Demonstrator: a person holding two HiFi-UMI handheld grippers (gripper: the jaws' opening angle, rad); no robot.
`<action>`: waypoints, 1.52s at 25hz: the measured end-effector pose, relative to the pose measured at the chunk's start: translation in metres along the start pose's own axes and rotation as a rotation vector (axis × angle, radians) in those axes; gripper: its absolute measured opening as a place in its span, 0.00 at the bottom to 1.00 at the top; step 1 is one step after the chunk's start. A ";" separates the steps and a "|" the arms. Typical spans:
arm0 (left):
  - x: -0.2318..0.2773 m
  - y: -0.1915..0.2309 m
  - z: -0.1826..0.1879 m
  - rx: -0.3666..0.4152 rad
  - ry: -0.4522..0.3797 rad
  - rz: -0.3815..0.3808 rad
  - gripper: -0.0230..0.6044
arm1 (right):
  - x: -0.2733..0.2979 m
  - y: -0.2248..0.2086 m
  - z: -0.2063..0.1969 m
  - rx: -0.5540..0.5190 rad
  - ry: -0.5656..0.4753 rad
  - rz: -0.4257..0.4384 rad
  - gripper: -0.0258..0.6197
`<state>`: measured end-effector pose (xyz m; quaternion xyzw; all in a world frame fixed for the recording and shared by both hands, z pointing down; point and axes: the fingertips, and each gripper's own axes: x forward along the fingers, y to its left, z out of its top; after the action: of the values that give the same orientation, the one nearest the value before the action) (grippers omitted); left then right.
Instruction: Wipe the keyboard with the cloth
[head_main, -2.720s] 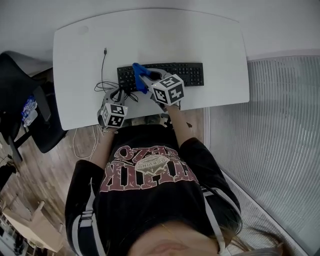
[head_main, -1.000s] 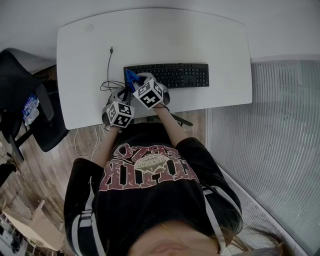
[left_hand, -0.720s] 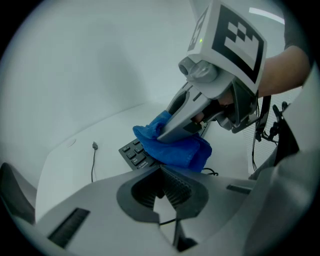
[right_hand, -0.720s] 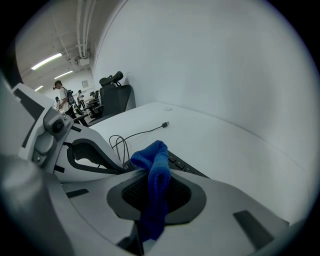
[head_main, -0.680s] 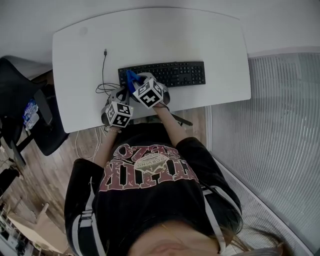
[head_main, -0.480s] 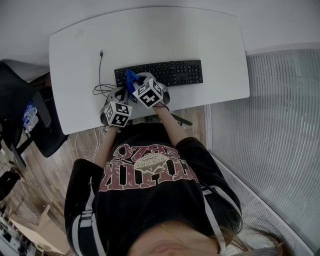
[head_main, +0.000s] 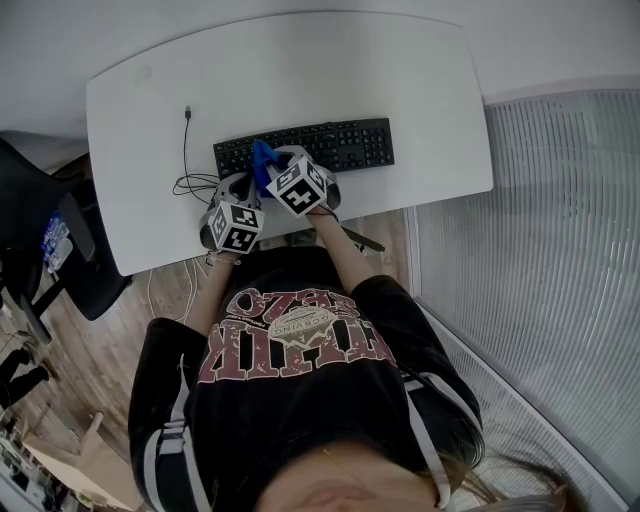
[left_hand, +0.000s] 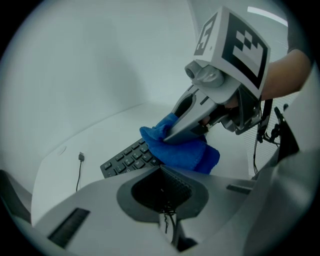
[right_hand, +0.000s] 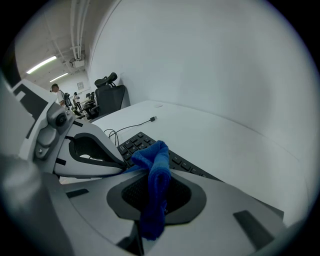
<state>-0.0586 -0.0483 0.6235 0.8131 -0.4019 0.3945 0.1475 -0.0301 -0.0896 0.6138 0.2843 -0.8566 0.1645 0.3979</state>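
A black keyboard (head_main: 330, 143) lies across the middle of the white desk (head_main: 400, 70). My right gripper (head_main: 270, 168) is shut on a blue cloth (head_main: 261, 160) and holds it down on the keyboard's left part (right_hand: 134, 144). In the right gripper view the cloth (right_hand: 156, 172) hangs folded between the jaws of the right gripper (right_hand: 155, 176). My left gripper (head_main: 240, 190) waits near the desk's front edge, just left of the right one. The left gripper (left_hand: 165, 175) is shut with nothing in it. The left gripper view also has the cloth (left_hand: 182, 150) and keyboard (left_hand: 127, 157).
A loose black cable (head_main: 186, 140) with a USB plug runs from the keyboard's left end and coils by the front edge. A dark office chair (head_main: 50, 235) stands left of the desk. Ribbed flooring (head_main: 540, 280) lies to the right.
Over the last second the cloth and right gripper have slid rightward along the keyboard from its left end. The left gripper has drifted the same way, still shut.
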 end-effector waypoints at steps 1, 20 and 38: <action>0.002 -0.002 0.002 0.000 0.000 0.000 0.10 | -0.001 -0.002 -0.002 0.006 -0.002 0.002 0.14; 0.021 -0.016 0.014 -0.018 0.022 0.037 0.10 | -0.021 -0.039 -0.034 0.031 0.014 0.005 0.14; 0.026 -0.015 0.009 -0.045 0.041 0.097 0.10 | -0.047 -0.091 -0.076 0.044 0.048 -0.039 0.14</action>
<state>-0.0324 -0.0576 0.6383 0.7808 -0.4465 0.4087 0.1548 0.0955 -0.1059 0.6298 0.3057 -0.8373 0.1823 0.4150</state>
